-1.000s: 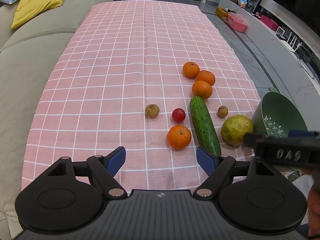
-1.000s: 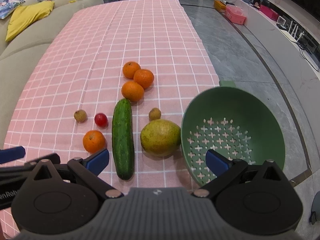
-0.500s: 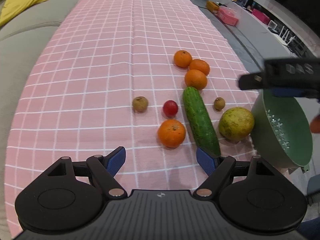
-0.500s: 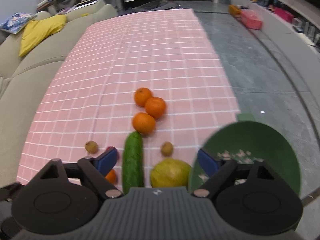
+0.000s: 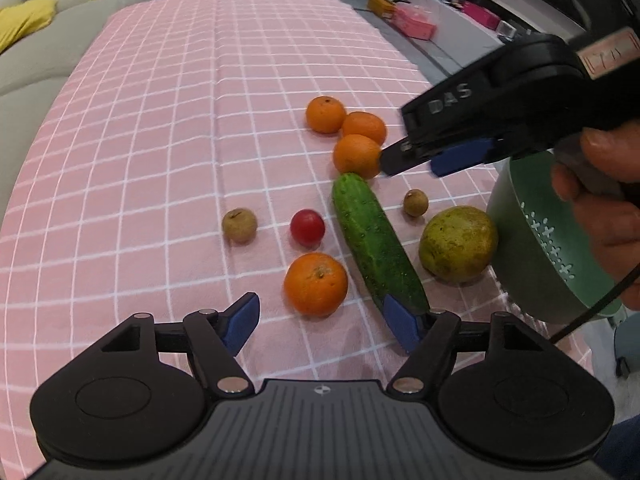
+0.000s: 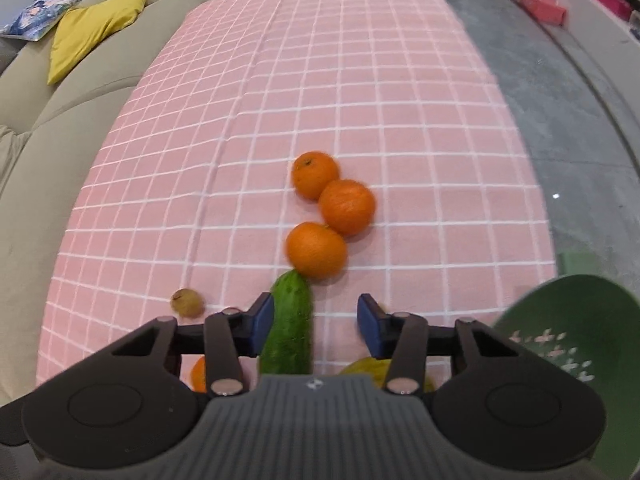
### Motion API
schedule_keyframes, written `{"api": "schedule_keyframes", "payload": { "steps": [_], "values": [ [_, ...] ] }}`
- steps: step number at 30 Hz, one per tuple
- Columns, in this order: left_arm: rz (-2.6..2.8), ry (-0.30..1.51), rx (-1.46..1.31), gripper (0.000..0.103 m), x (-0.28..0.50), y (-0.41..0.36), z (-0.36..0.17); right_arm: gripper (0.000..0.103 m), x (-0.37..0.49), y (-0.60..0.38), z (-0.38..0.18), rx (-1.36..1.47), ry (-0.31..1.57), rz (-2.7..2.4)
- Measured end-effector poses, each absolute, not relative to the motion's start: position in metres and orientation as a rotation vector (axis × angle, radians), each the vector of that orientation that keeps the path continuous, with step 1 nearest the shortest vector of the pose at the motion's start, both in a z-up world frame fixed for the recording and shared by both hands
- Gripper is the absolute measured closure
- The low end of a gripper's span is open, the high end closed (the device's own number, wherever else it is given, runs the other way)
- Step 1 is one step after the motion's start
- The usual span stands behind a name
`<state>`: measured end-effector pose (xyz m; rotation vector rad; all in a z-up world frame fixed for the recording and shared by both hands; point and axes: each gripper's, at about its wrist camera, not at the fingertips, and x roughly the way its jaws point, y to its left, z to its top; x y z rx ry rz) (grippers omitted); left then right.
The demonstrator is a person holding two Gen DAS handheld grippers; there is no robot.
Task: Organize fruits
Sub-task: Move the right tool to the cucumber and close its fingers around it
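Fruit lies on a pink checked tablecloth (image 5: 160, 128). A cucumber (image 5: 376, 240) lies lengthwise, with three oranges (image 5: 358, 156) clustered beyond its far end. A lone orange (image 5: 316, 283), a red tomato (image 5: 307, 227), two small brown fruits (image 5: 239, 225) and a large yellow-green fruit (image 5: 458, 244) lie around it. My left gripper (image 5: 320, 320) is open and empty, just short of the lone orange. My right gripper (image 6: 316, 320) is open and empty above the cucumber's far end (image 6: 290, 320), facing the nearest orange (image 6: 316, 250). It also shows in the left wrist view (image 5: 420, 156).
A green colander (image 5: 536, 240) stands tilted at the table's right edge, also seen in the right wrist view (image 6: 568, 344). A beige sofa (image 6: 60, 100) with a yellow cushion (image 6: 92, 28) runs along the left side. Grey floor lies to the right.
My right gripper has moved forward and left, from beside the colander to over the cucumber's far end near the oranges. My left gripper has edged closer to the lone orange.
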<state>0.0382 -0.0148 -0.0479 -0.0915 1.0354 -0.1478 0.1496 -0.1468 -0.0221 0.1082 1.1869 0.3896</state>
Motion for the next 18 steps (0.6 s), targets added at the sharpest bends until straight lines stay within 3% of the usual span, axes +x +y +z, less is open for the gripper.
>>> {"api": "schedule_keyframes", "payload": {
  "steps": [18],
  "values": [
    [-0.192,1.059,-0.091,0.039,0.068,-0.018,-0.087,0.058,0.14,-0.119,-0.045,0.078,1.271,0.493]
  ]
}}
